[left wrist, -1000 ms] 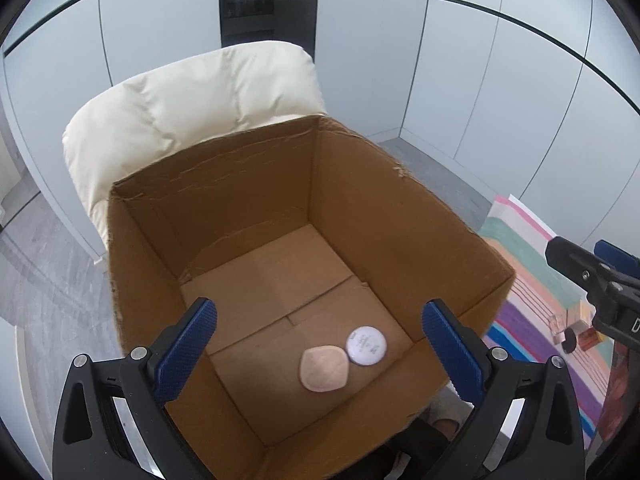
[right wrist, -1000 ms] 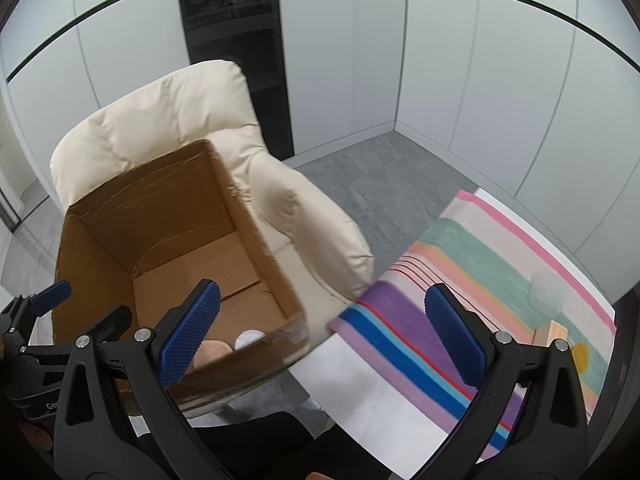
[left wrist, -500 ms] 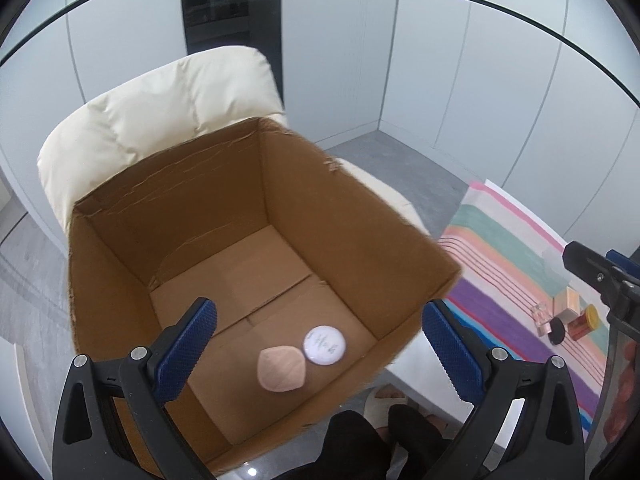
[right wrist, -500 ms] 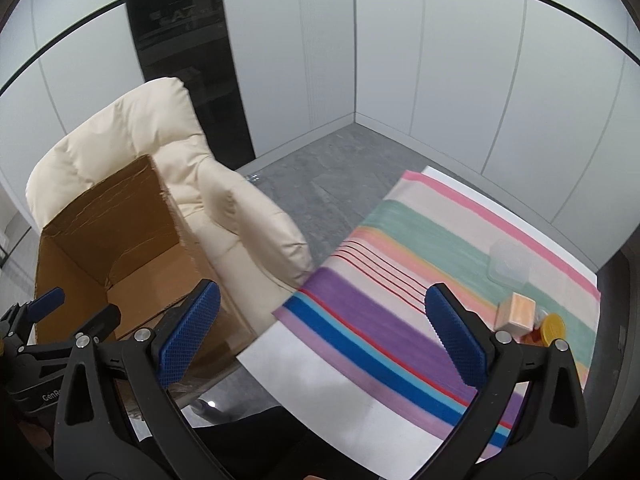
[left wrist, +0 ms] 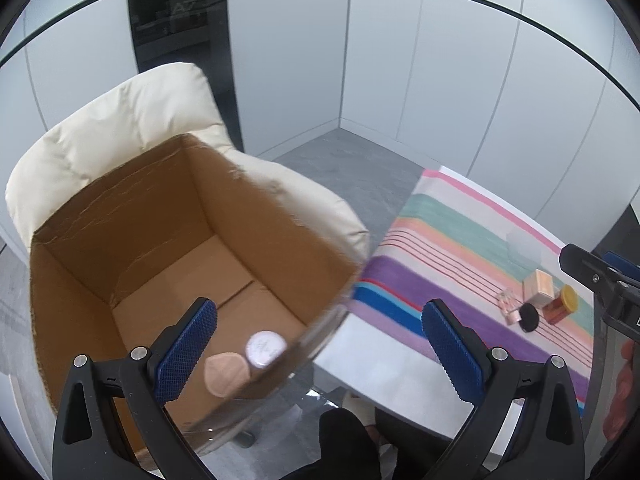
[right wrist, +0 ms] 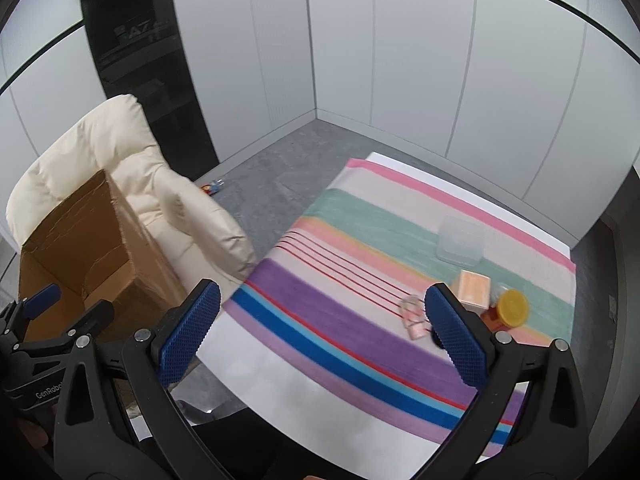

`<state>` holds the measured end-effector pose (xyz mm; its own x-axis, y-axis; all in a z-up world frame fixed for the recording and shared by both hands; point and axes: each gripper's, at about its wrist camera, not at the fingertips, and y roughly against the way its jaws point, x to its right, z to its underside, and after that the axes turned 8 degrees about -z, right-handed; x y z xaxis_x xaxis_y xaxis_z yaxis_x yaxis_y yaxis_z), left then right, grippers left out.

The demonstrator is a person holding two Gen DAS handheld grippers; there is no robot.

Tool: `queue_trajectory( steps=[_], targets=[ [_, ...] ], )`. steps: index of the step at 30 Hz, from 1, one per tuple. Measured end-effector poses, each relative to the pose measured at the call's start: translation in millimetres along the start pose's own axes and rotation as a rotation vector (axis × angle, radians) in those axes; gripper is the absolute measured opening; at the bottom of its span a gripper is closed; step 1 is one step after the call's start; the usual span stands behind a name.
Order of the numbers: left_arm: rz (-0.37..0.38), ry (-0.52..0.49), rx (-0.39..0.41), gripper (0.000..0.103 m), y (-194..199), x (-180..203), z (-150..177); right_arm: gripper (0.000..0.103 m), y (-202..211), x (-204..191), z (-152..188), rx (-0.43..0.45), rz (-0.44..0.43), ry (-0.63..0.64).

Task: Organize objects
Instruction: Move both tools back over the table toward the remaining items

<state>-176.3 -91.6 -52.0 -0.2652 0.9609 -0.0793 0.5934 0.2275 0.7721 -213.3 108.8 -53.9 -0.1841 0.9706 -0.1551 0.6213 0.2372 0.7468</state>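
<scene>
With two pieces already lying in the cardboard box (left wrist: 132, 240) at the lower left of the left wrist view, a pink compact (left wrist: 226, 374) touching a white round lid (left wrist: 266, 345), this looks like the gap between a drop-off and the next pick. What is left sits on the striped cloth (right wrist: 320, 312), lower right of the right wrist view: a peach box (right wrist: 474, 291), a yellow-capped jar (right wrist: 508, 312), a small clear bottle (right wrist: 414, 318) and, further back, a clear plastic tub (right wrist: 460, 240). The right gripper (right wrist: 320, 332) hangs above the cloth, fingers spread wide, nothing between them and nothing touched. The left gripper (left wrist: 320, 352) is spread just as wide and empty, straddling the box's near corner from above. Next move, I'd judge: bring one gripper down over that cluster and single out one piece, which is tricky, as they stand close together.
</scene>
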Motion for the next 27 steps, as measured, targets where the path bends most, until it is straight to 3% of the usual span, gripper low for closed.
queue_trajectory(
  steps=[27],
  targets=[
    [0.117,-0.126,0.033,0.102,18,116,1,0.103,53,109,30,0.034,0.142,-0.114]
  ],
)
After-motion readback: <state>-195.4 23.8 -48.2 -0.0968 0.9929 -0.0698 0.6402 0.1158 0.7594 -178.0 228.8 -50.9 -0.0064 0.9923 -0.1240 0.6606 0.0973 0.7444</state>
